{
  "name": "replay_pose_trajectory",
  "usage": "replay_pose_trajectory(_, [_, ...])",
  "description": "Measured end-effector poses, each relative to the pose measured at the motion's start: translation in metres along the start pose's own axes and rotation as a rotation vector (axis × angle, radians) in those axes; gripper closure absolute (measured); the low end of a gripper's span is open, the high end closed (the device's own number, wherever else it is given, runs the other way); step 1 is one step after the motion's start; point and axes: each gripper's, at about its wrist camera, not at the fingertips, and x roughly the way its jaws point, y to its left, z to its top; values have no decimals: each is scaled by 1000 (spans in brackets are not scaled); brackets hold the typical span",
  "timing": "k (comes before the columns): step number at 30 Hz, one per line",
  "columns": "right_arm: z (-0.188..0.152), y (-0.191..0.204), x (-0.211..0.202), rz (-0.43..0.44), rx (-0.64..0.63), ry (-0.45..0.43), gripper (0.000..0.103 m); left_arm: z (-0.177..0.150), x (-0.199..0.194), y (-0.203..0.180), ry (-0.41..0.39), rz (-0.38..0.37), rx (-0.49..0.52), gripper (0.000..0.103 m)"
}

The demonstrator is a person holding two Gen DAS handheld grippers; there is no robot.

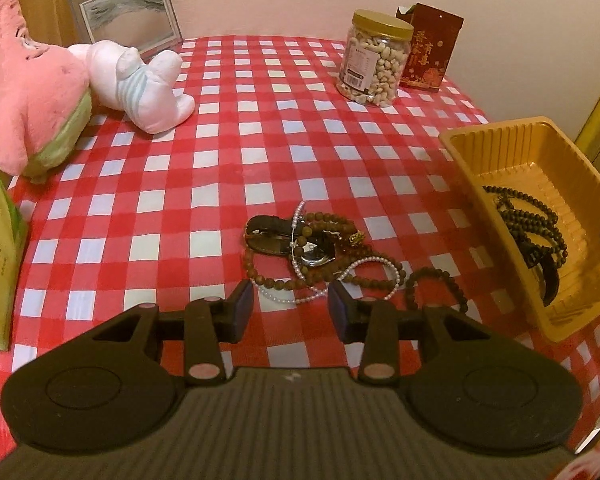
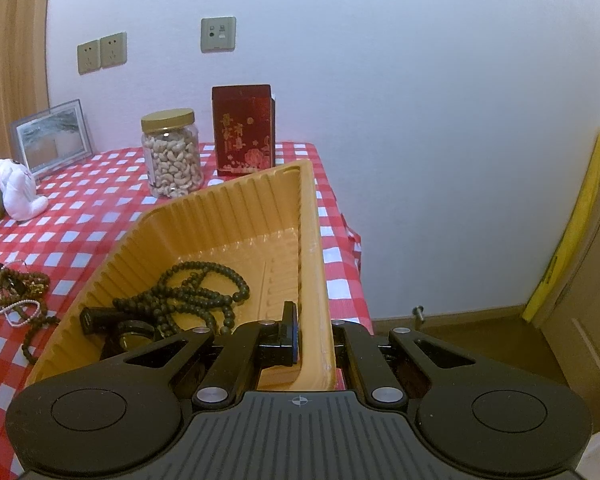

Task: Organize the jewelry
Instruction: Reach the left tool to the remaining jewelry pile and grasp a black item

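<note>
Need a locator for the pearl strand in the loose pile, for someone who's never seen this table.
On the red-checked tablecloth, left of the yellow tray, a tangle of jewelry lies just ahead of the left tool. The pearl strand loops through it; it is the only white, fine-beaded piece among larger brown wooden beads and a watch.

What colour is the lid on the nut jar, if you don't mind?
Gold; the jar lid shows best in the left wrist view.

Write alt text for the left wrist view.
The left gripper hangs open above a tangled jewelry pile on a red-checked tablecloth. An orange tray holding dark beads sits to the right.
</note>
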Motion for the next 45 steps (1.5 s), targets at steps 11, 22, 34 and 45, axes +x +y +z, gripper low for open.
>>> replay_pose_trajectory(11, [0, 0, 1, -2, 1, 6, 100, 5, 15, 8, -33, 2, 63, 73])
replay_pose_trajectory(22, [0, -1, 2, -6, 3, 11, 100, 19, 59, 24, -28, 23, 281, 73])
replay_pose_trajectory(34, [0, 0, 1, -14, 8, 17, 100, 16, 63, 15, -60, -77, 468, 73])
replay_pose_trajectory(45, [0, 0, 0, -17, 10, 15, 100, -12, 39, 2, -27, -109, 477, 75])
